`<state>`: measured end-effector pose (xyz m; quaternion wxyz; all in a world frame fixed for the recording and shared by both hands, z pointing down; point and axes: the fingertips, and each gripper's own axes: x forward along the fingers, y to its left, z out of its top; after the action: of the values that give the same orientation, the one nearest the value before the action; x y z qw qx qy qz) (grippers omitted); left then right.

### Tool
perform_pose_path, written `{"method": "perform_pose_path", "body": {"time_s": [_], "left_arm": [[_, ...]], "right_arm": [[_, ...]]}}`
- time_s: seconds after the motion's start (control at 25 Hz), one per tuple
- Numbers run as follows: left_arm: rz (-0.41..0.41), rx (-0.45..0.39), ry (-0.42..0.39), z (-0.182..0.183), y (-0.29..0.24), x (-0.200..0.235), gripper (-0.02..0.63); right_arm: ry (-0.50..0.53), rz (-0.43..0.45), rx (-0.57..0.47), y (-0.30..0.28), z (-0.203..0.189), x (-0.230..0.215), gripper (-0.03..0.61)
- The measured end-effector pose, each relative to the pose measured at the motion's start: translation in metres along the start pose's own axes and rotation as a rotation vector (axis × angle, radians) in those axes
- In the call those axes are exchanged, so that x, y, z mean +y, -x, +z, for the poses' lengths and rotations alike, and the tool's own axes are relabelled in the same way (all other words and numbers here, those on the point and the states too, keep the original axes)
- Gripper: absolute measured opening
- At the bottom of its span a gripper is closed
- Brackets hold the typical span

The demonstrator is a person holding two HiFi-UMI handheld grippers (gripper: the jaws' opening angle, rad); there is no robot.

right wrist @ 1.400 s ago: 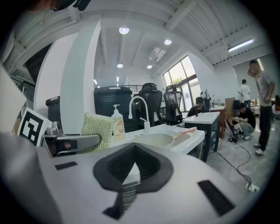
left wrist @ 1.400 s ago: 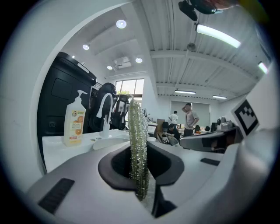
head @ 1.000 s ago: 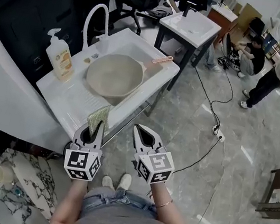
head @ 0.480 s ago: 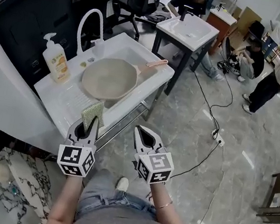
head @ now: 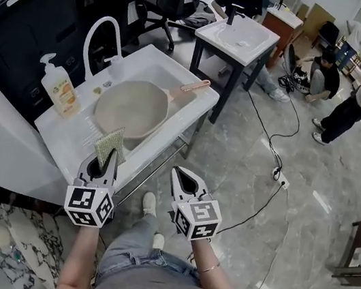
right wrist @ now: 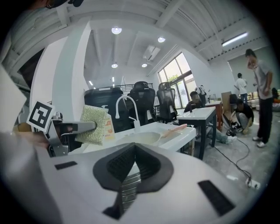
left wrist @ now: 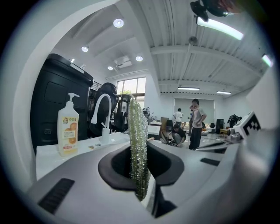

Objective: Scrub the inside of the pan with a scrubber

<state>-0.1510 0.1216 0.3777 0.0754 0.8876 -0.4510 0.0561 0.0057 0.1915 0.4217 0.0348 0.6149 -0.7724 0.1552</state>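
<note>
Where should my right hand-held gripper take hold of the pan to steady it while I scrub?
Take the pan by its long pink handle, near the middle. It sticks out from the bowl over the sink's rim, slim and free, on the right hand-held gripper's side. Come from above, jaws across its width; they are together, so open first. The bowl looks too wide to pinch.

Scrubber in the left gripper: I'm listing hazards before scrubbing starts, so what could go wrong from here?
The left gripper pinches the scrubber by its lower end only; pressed on the pan, it may fold or slip out.
The pan lies loose in the sink, handle over the rim, and the right gripper is shut and off it; it may slide.
The soap bottle stands beside the pan and could be knocked.
</note>
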Motion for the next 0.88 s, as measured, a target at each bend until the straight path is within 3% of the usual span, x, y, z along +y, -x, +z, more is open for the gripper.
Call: {"method": "perform_pose_path", "body": {"time_s": [0.44,0.88], "left_arm": [[-0.006,0.026,0.024,0.019,-0.116,0.034,0.061],[-0.039,0.098,0.102,0.012,-0.195,0.074,0.061]], "right_arm": [[0.000,-0.014,0.048,-0.095,0.029,-0.066,0.011],[0.024,0.045,0.102,-0.196,0.056,-0.076,0.011]]}}
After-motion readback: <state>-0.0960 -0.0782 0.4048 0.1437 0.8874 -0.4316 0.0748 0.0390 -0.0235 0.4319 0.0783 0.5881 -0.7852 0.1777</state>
